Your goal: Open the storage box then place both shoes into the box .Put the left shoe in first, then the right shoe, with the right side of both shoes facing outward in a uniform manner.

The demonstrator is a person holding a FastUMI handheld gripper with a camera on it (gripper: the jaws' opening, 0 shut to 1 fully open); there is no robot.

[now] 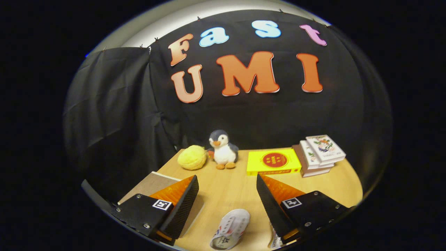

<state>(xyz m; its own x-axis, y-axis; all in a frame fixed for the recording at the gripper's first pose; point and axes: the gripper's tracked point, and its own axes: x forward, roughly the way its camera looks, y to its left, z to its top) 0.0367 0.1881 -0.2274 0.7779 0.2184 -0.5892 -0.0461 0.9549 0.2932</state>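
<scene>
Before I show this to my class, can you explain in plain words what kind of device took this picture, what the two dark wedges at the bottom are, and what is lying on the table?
A person is holding a hand-held gripper, and a wide-angle camera rides on it, looking forward along its two fingers. Those are the dark wedges. They stand wide apart and hold nothing.

On the wooden table, between the fingers and low down, lies a small white shoe. A sliver of something white peeks out beside the right finger; I cannot tell what it is. By the left finger lies a flat brownish board or lid.

Beyond the fingers, at the table's far edge, are a yellow plush ball, a toy penguin, a yellow box and a stack of books.
</scene>
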